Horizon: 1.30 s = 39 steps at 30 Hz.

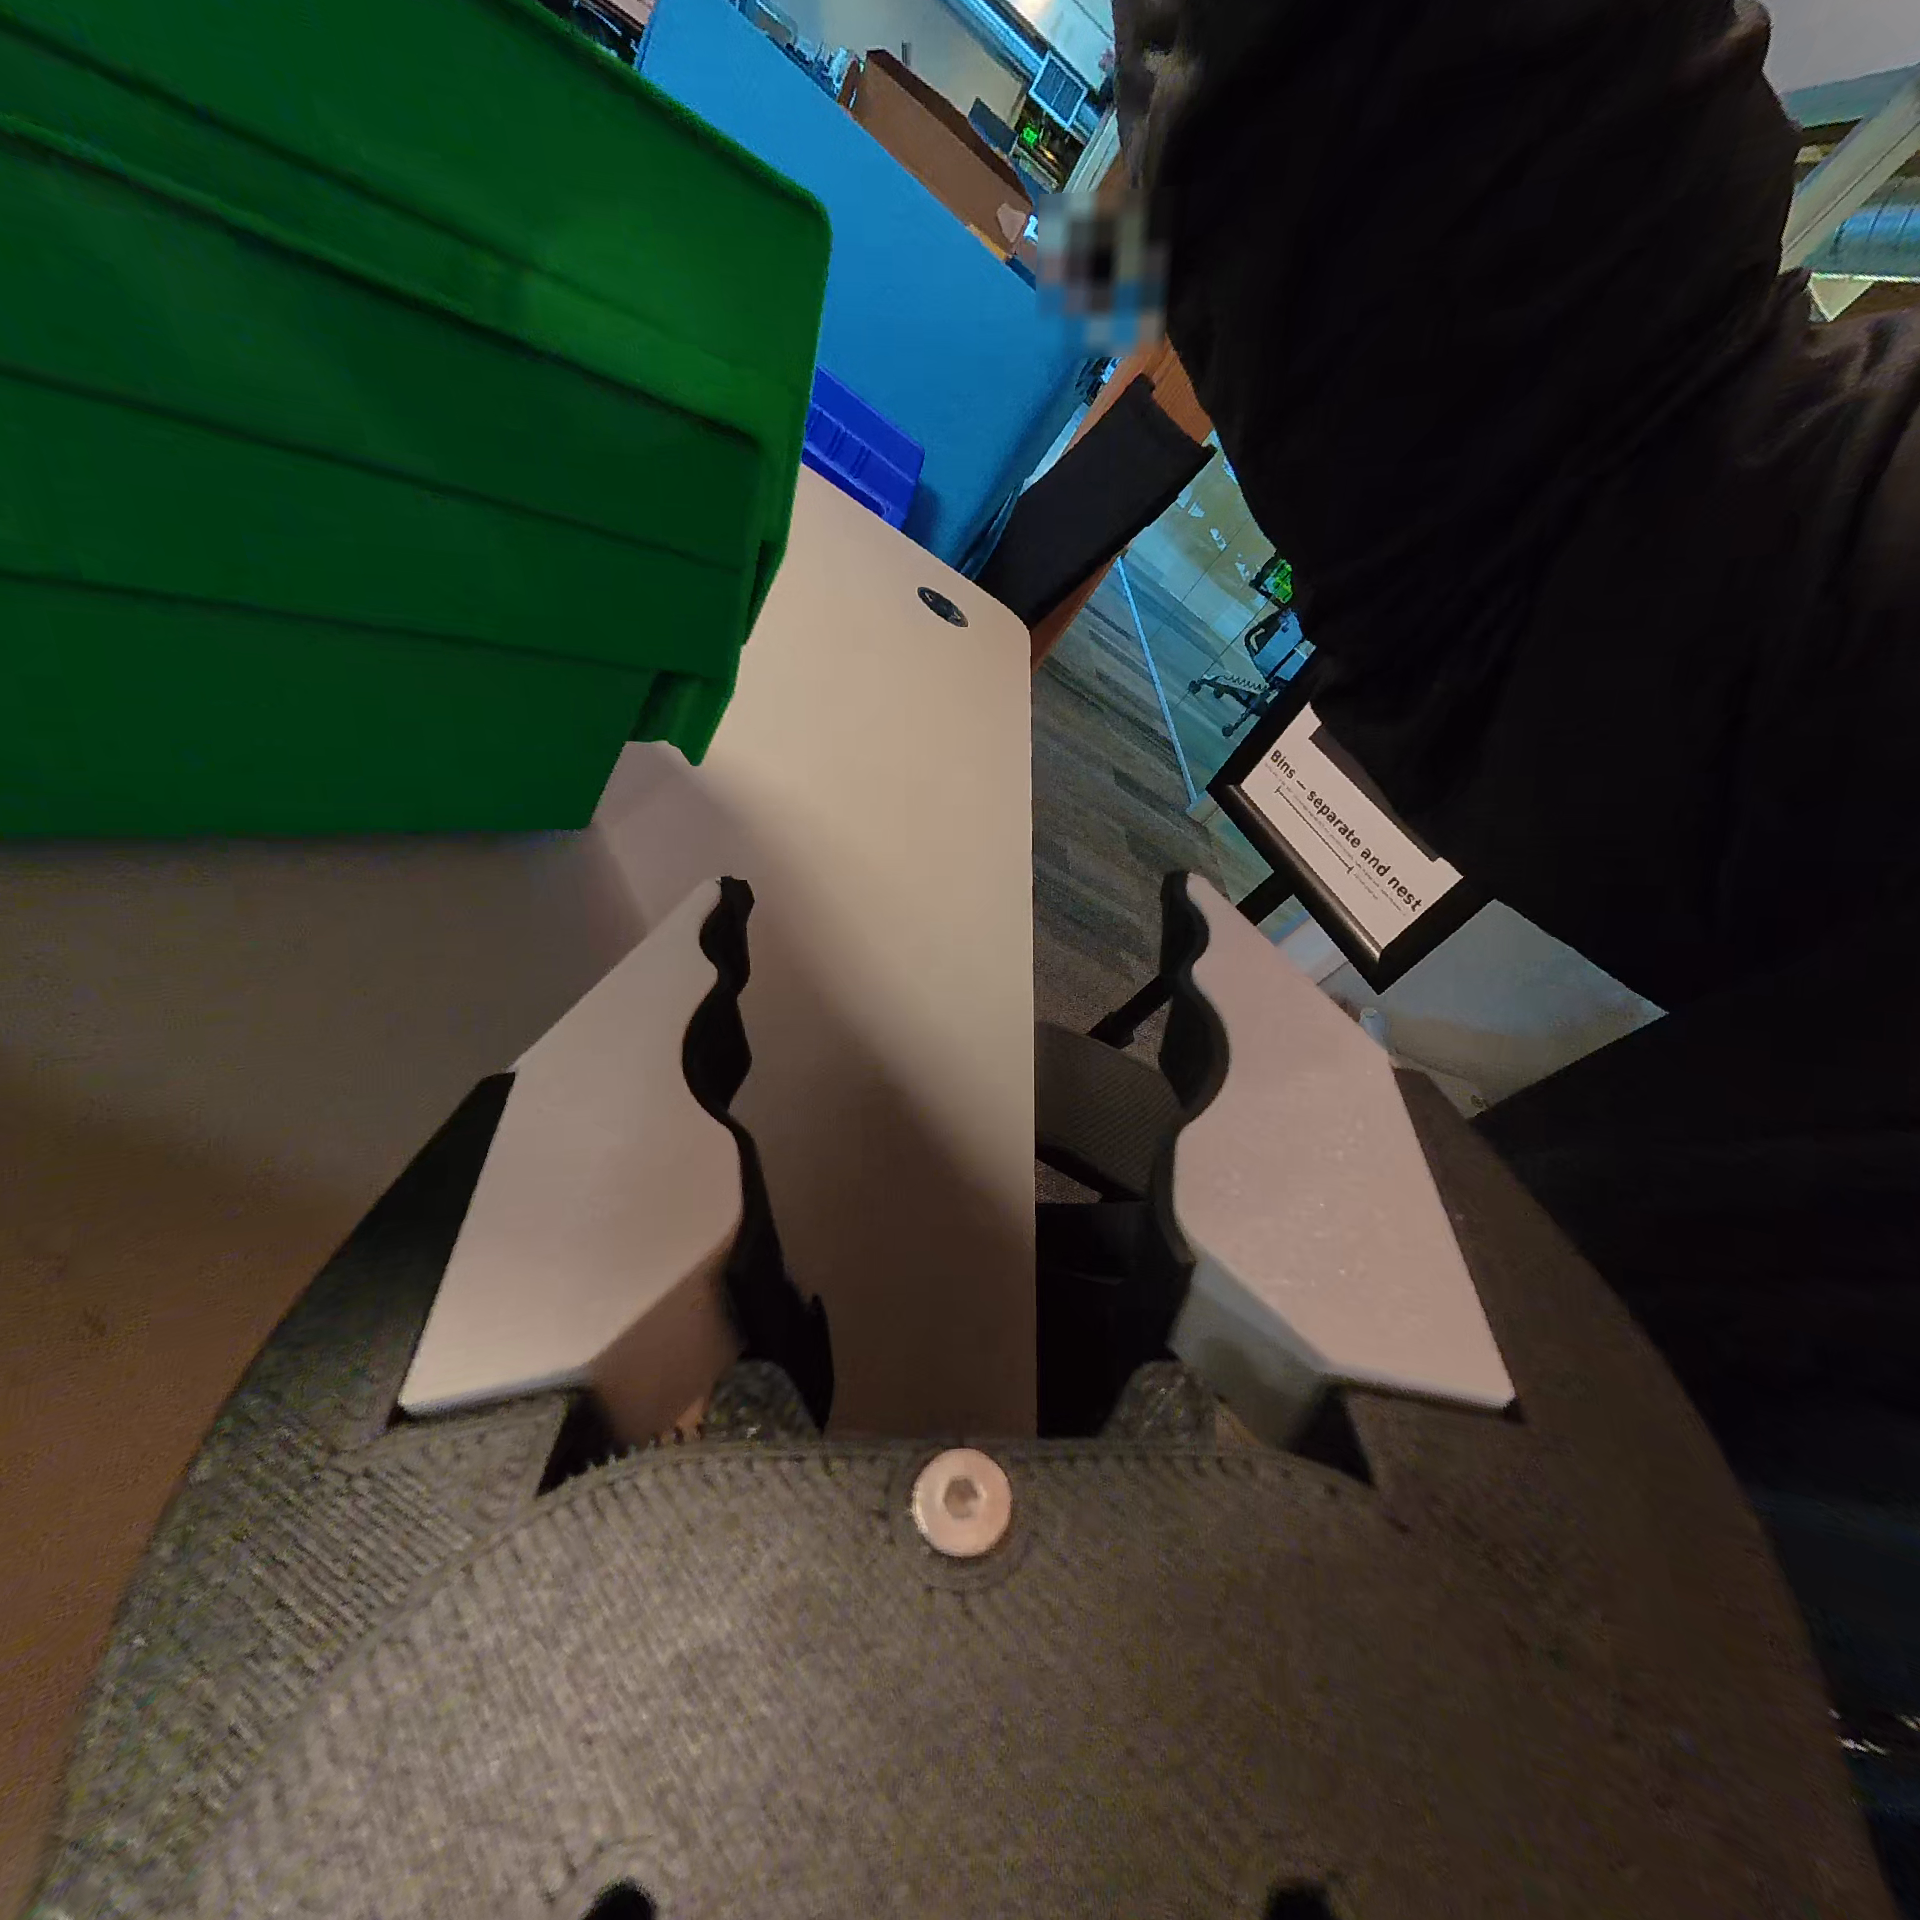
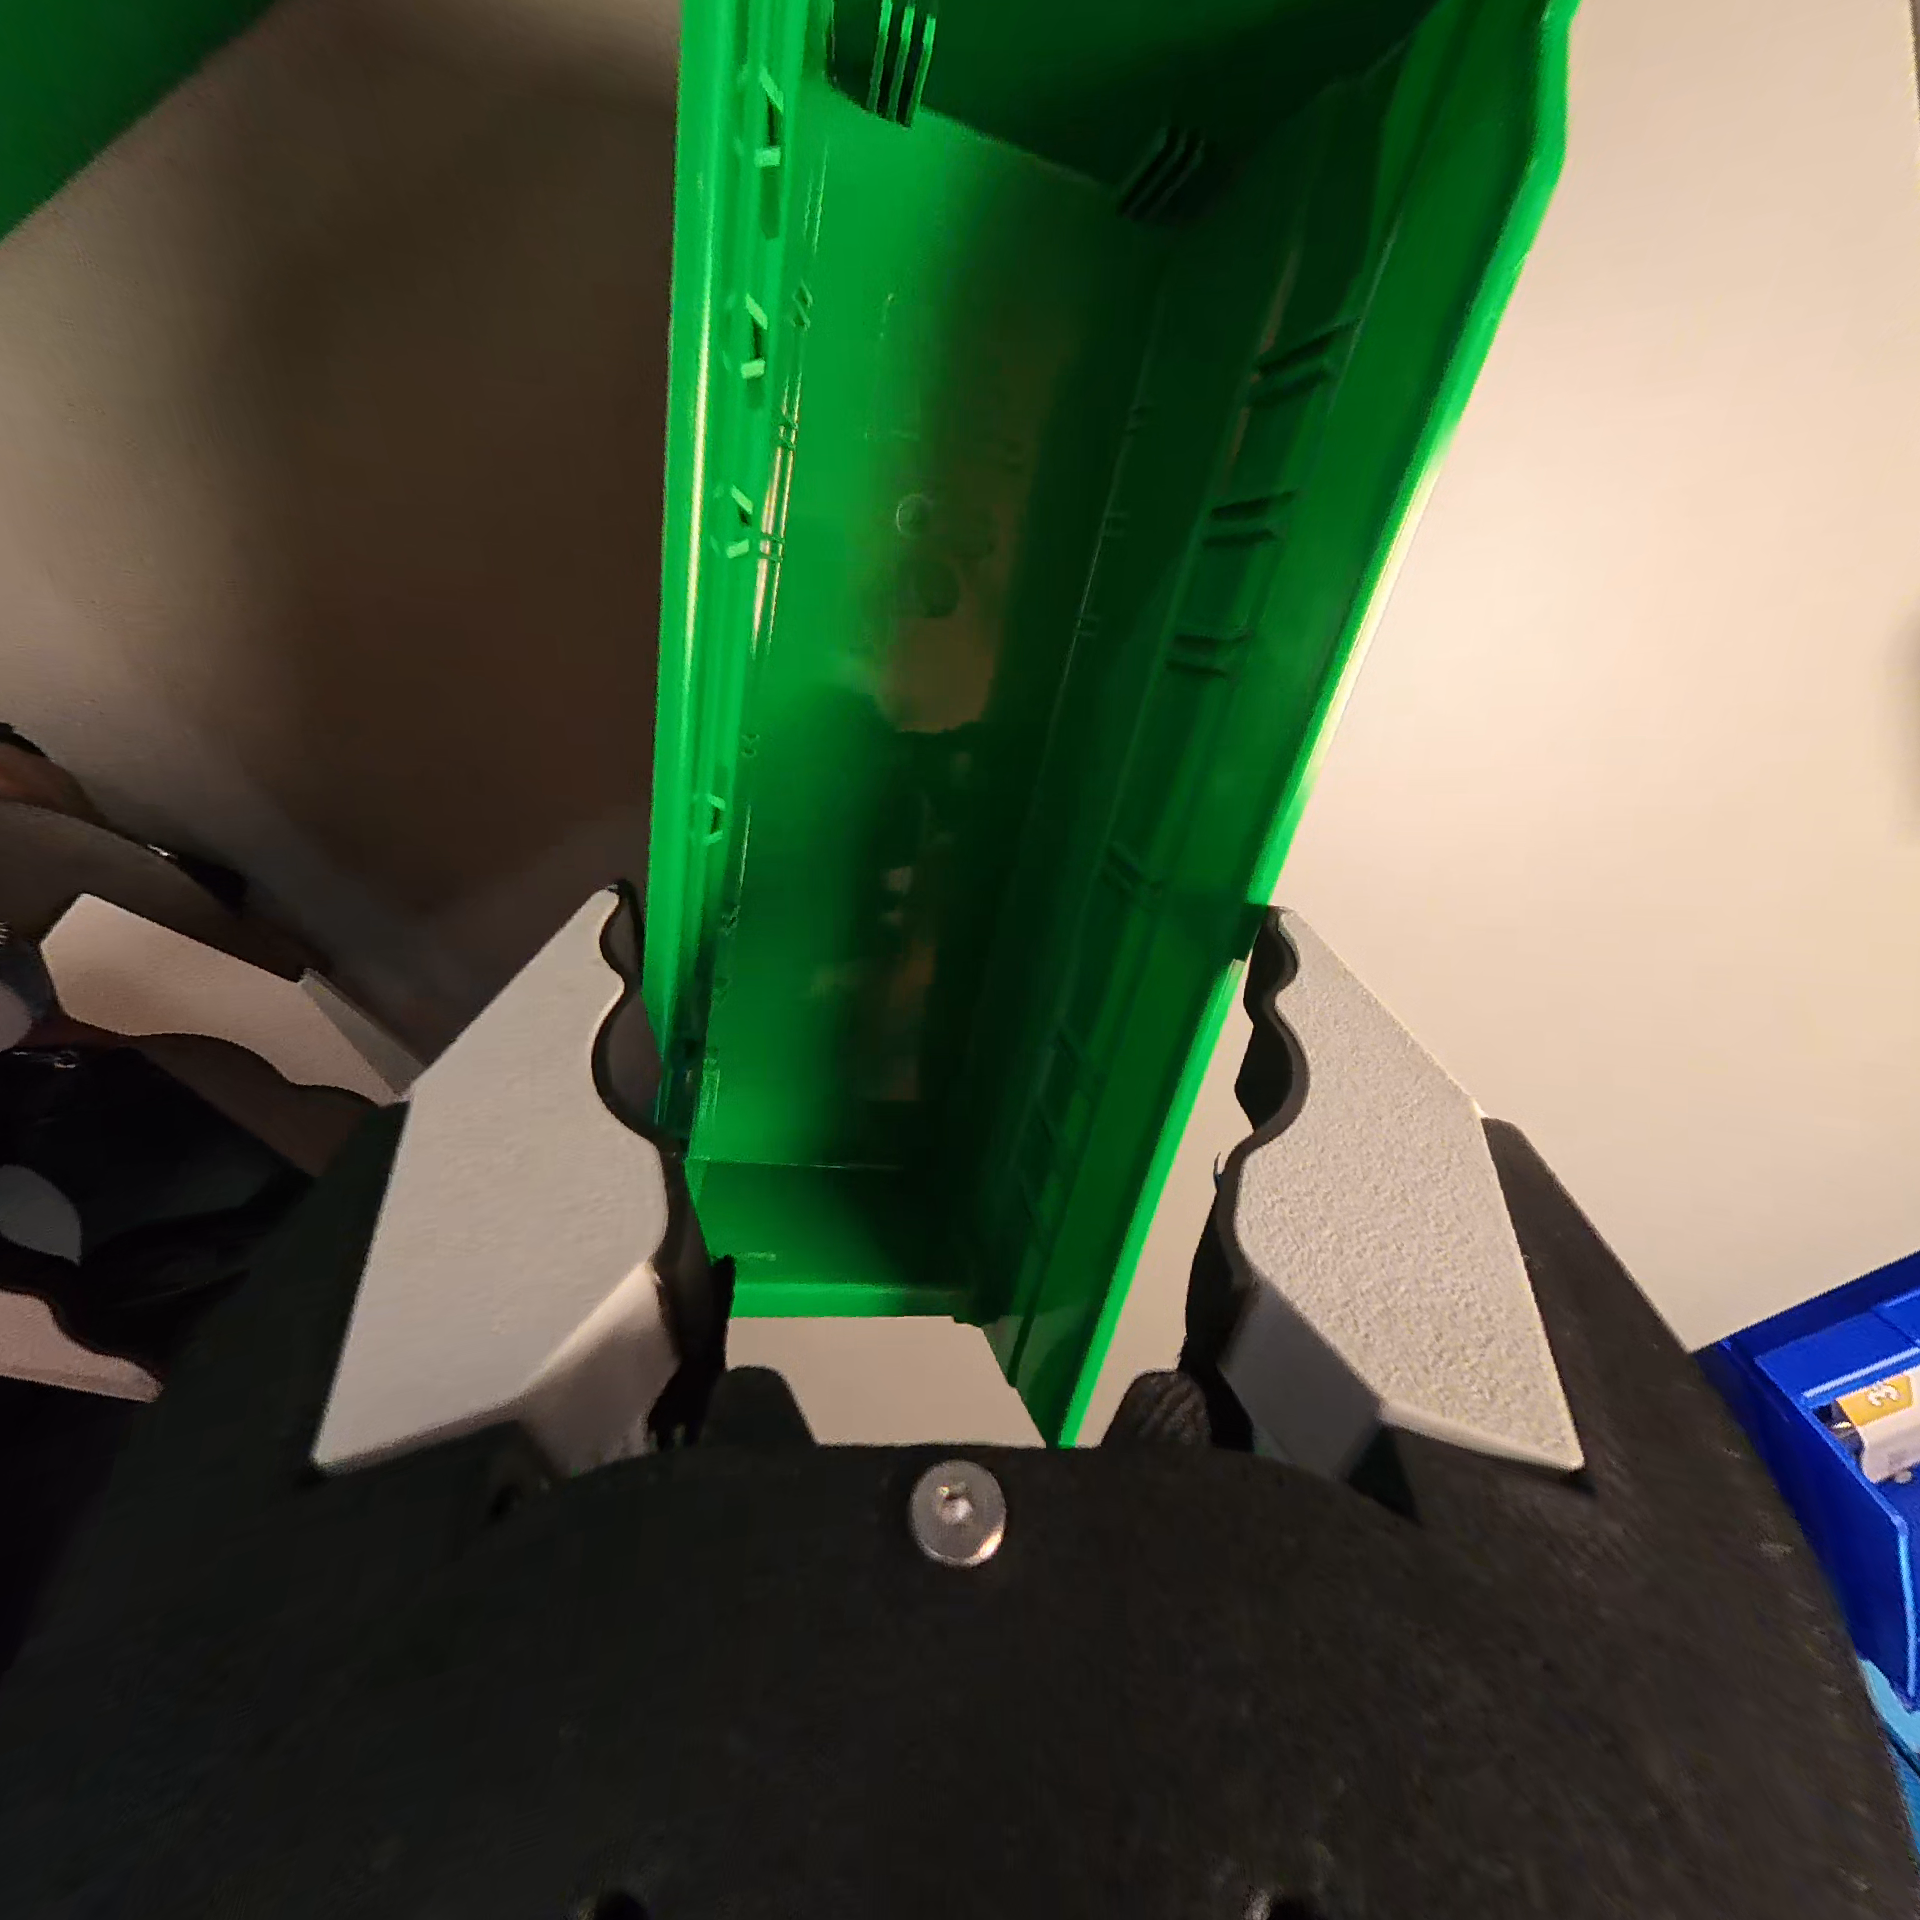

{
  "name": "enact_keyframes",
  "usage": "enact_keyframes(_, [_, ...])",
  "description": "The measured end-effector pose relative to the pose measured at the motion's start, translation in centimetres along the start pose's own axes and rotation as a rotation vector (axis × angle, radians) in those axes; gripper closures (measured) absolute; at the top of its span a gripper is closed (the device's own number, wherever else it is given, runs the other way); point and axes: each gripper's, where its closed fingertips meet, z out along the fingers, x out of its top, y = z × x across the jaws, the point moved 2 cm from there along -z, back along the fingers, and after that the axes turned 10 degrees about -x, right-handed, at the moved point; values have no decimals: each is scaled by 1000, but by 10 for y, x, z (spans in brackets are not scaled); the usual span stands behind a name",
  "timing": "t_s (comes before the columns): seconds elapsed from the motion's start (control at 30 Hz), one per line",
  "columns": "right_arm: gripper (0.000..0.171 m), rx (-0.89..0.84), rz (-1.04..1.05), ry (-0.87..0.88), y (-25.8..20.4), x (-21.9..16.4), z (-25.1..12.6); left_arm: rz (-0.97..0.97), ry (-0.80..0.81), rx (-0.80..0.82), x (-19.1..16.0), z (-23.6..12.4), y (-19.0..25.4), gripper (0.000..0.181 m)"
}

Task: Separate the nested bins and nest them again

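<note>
Left wrist view: a stack of nested green bins (image 1: 343, 436) fills the upper left, stepped rims layered one over another, standing on a pale table (image 1: 883, 831) with a rounded corner and a dark screw hole. The left gripper (image 1: 956, 914) has its fingers spread wide with nothing between them, only the table edge and grey carpet (image 1: 1101, 831) beyond. A small blue bin (image 1: 862, 452) sits at the far end of the table against a blue partition (image 1: 914, 270). A person in dark clothing (image 1: 1507, 468) stands on the right, beside a framed sign on a stand (image 1: 1351, 842). Right wrist view alone shows a single green bin (image 2: 935, 623), seen lengthwise into its open inside: glossy moulded plastic, smooth floor, ribbed walls with small tabs along the rim. The right gripper (image 2: 940, 935) straddles the near end of this bin; the left finger (image 2: 499, 1174) touches or nearly touches the bin's wall, the right finger (image 2: 1371, 1174) stands just clear of the other rim, so a firm grasp cannot be told. Finger faces are matte grey with wavy black inner edges; the gripper bodies are rough black printed plastic. Another blue bin (image 2: 1829, 1423) shows at lower right, a corner of the green stack (image 2: 83, 94) at upper left.
</note>
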Motion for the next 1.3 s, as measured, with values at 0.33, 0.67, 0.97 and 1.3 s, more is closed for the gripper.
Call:
enact_keyframes(0.33, [74,-18,-11,37,3,5,-6,1,-2,-1,0,0,0,101])
enact_keyframes(0.67, [80,-42,-10,64,7,12,-25,0,-4,-1,0,0,0,101])
enact_keyframes(0.97, [78,-46,37,155,28,13,-78,1,-3,-3,0,0,0,101])
enact_keyframes(1.3, [75,-224,241,129,109,-51,-96,-2,-8,-4,-1,1,0,101])
